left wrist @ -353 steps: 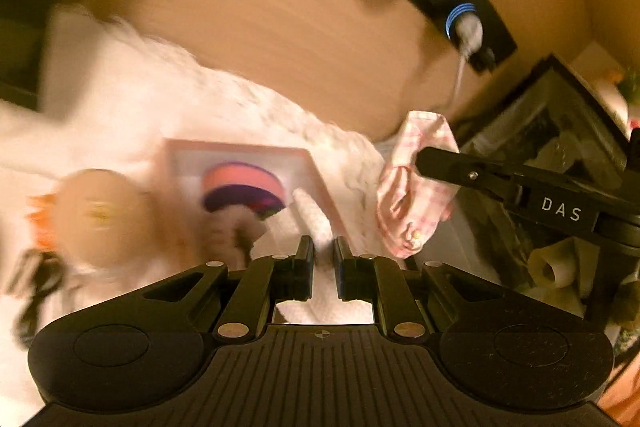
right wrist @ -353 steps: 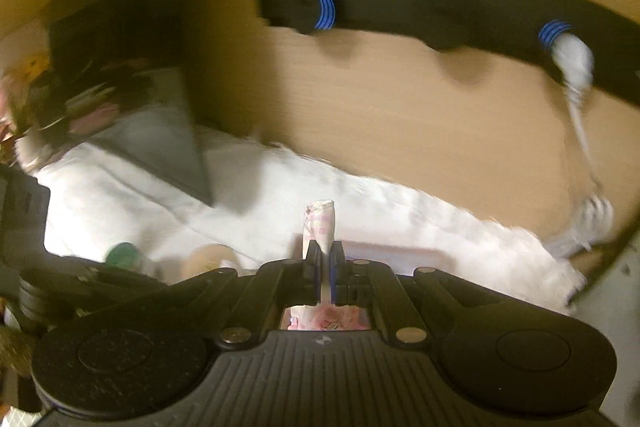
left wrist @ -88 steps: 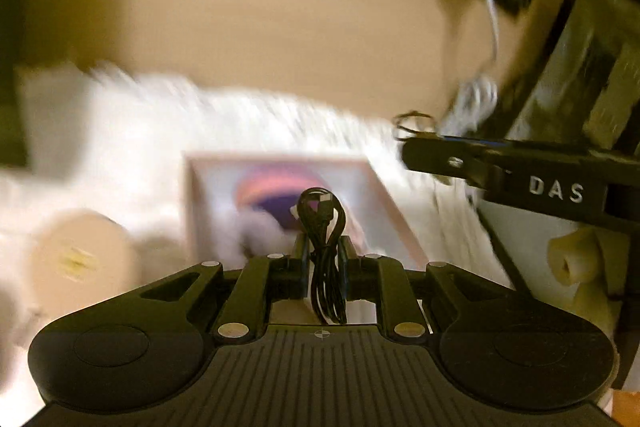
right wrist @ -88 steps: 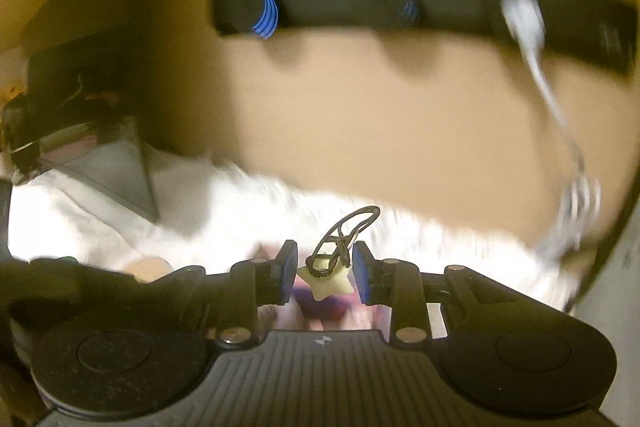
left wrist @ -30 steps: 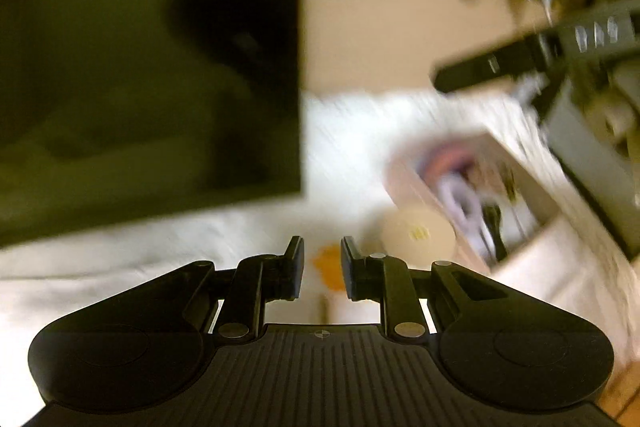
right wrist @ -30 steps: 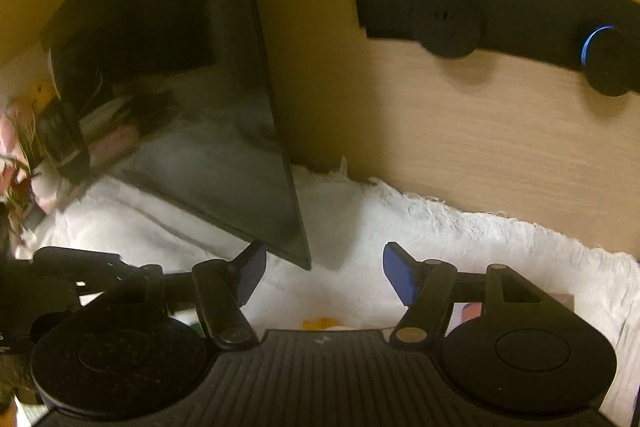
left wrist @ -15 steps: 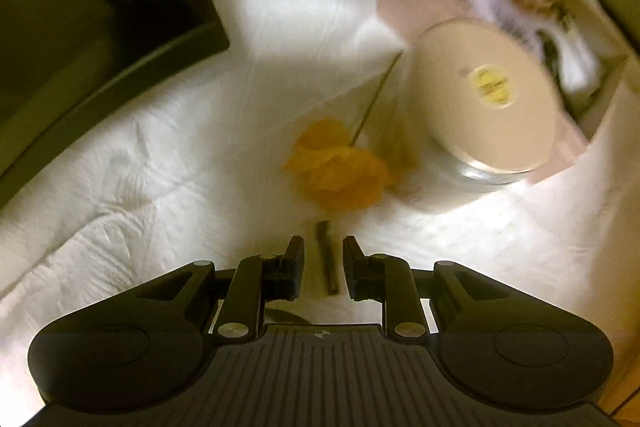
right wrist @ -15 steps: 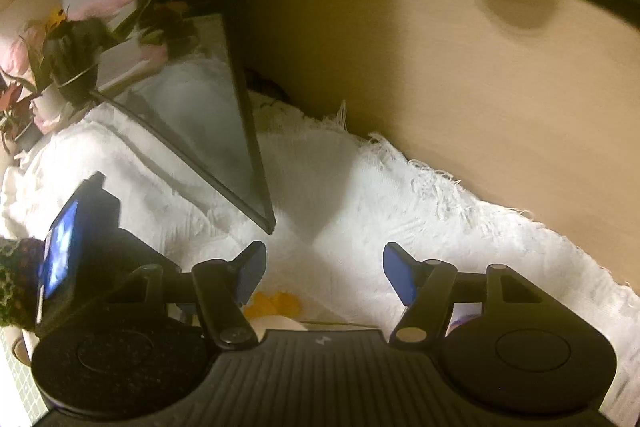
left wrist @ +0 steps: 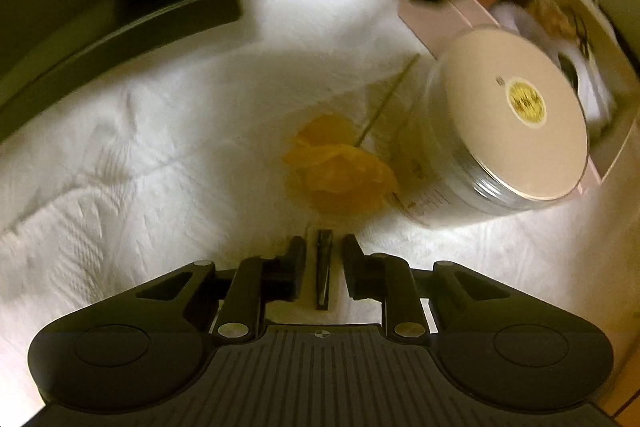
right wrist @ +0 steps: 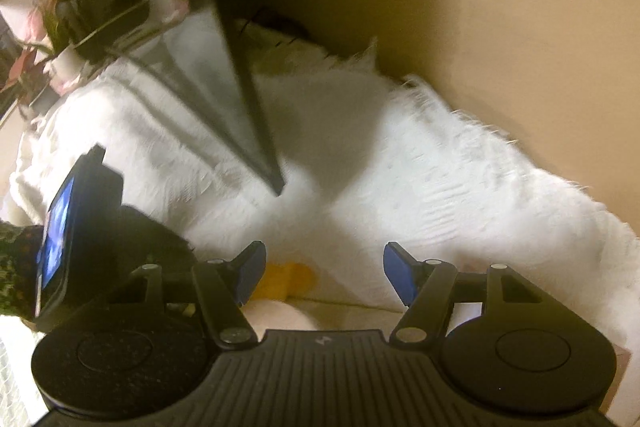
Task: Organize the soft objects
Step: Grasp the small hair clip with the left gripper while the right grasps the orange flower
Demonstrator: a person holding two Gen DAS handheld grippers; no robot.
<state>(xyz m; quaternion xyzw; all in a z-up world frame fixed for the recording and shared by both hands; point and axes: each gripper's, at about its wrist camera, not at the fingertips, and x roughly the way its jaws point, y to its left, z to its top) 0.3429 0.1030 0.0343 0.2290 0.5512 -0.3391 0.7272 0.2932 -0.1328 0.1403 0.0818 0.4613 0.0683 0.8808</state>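
1. Left wrist view: the left claw (left wrist: 323,259) points down at a white cloth (left wrist: 120,155). Its jaws have just been closing and stand narrow. A dark clip (left wrist: 323,267) lies between them, and no pad presses on it.
2. A yellow flower (left wrist: 340,171) lies on the cloth just beyond the clip and beside a round jar (left wrist: 508,123). The jar stands against a pink box (left wrist: 448,15) of soft things.
3. Right wrist view: the right claw (right wrist: 324,275) is wide and holds nothing. The flower (right wrist: 286,281) shows low between its fingers. A dark screen (right wrist: 224,47) stands on the cloth (right wrist: 440,179).
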